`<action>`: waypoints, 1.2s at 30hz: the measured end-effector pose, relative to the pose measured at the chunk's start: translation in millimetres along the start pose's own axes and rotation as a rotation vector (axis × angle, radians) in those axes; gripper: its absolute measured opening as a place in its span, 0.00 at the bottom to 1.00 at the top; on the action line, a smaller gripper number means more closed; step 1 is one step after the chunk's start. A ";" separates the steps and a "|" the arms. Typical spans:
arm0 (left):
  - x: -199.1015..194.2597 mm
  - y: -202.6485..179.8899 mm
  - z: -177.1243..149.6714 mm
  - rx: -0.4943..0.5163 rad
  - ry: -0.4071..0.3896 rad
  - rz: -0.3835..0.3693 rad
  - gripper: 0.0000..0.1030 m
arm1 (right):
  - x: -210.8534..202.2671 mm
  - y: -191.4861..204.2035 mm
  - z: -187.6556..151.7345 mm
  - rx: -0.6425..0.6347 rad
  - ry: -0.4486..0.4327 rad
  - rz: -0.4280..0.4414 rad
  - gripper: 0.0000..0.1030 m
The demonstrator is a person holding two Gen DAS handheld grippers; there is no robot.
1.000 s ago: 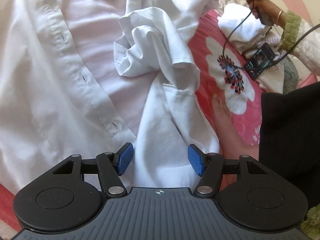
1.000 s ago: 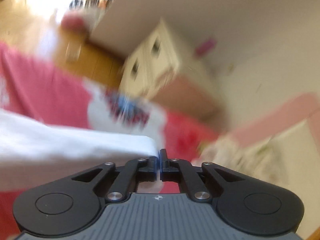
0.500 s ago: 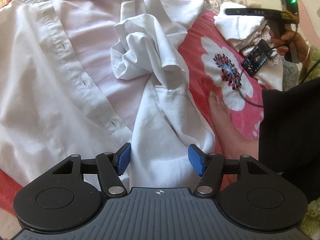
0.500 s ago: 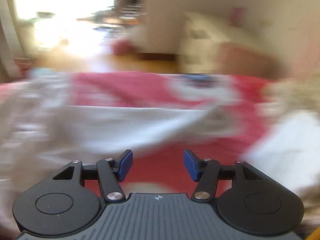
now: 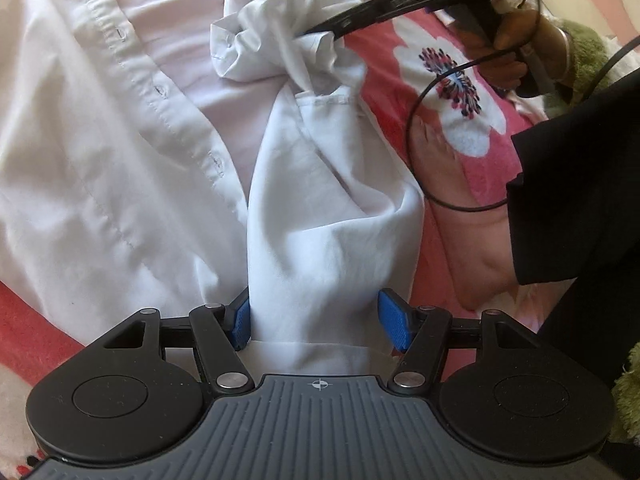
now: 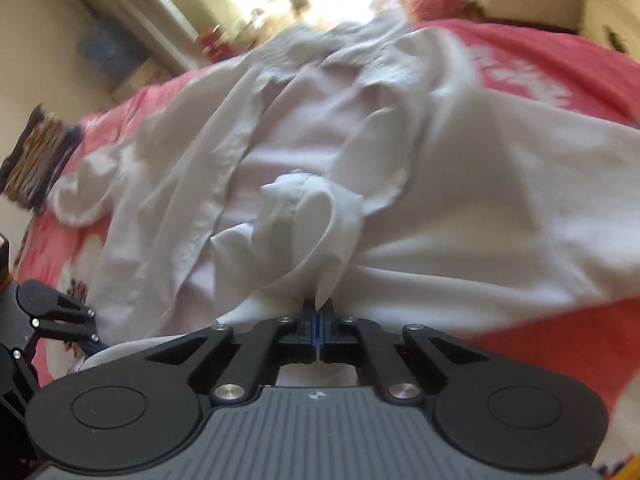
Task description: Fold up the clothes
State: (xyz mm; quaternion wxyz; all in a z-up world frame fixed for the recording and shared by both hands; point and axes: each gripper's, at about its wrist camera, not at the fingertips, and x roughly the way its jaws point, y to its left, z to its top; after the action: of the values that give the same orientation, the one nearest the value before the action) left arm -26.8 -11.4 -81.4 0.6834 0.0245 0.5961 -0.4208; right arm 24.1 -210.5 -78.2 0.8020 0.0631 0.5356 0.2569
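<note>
While the white shirt (image 5: 100,152) is lying spread open, button placket up, across a pink blanket with white flowers (image 5: 460,92), the left gripper (image 5: 320,320) is hovering low over its near edge. Its blue pads are standing well apart, with a fold of the shirt's cloth lying between them; the left pad looks to be touching the cloth, the right one is not, and nothing is being gripped. The right gripper (image 6: 318,322) is sitting with its jaws pressed together on a bunched fold of the sleeve (image 6: 308,216) near the middle of the shirt. In the left wrist view its black fingers are reaching into that crumple from the upper right, a hand (image 5: 516,36) with a bangle holding the handle and a black cable (image 5: 416,120) looping down over a bare foot (image 5: 448,184) resting on the blanket. In the right wrist view, bright daylight is pouring in beyond the blanket's far edge, a cream wall (image 6: 48,32) is rising on the left, and a dark striped bundle (image 6: 36,156) is lying at the blanket's left margin.
</note>
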 end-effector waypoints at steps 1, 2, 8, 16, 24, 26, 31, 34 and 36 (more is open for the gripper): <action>-1.5 0.8 -0.7 0.000 -0.005 0.000 0.61 | -12.1 -4.3 -2.6 0.024 -0.035 -0.011 0.00; -4.4 1.5 -1.7 -0.002 -0.015 -0.001 0.61 | -26.1 -8.2 -6.7 0.043 -0.061 -0.032 0.00; -21.1 7.1 -6.7 -0.035 -0.081 -0.032 0.61 | -118.7 -31.8 -38.7 0.094 -0.125 -0.257 0.00; -16.6 10.6 -7.1 -0.062 -0.055 -0.004 0.61 | -134.6 -90.7 -97.9 0.303 0.098 -0.637 0.05; -26.9 12.1 -1.3 -0.053 -0.041 0.035 0.61 | -156.4 -56.5 -92.1 0.186 -0.097 -0.735 0.31; -32.5 13.1 1.0 -0.054 -0.049 0.034 0.61 | -163.8 -38.6 -71.4 0.129 -0.205 -0.622 0.35; -45.4 17.3 6.1 -0.074 -0.086 0.051 0.61 | -132.6 -6.2 -9.5 0.045 -0.230 -0.185 0.46; -47.0 20.9 9.6 -0.097 -0.106 0.060 0.61 | -79.4 17.6 23.8 -0.027 -0.113 -0.029 0.46; -41.9 19.9 12.6 -0.089 -0.101 0.068 0.61 | -42.4 31.7 37.8 -0.052 0.003 0.073 0.46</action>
State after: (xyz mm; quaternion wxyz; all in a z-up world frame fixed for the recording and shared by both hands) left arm -2.1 17.5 -52.1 0.7269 -0.0069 0.5778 -0.3711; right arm 34.4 -197.0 -15.5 0.7927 0.0612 0.5272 0.3001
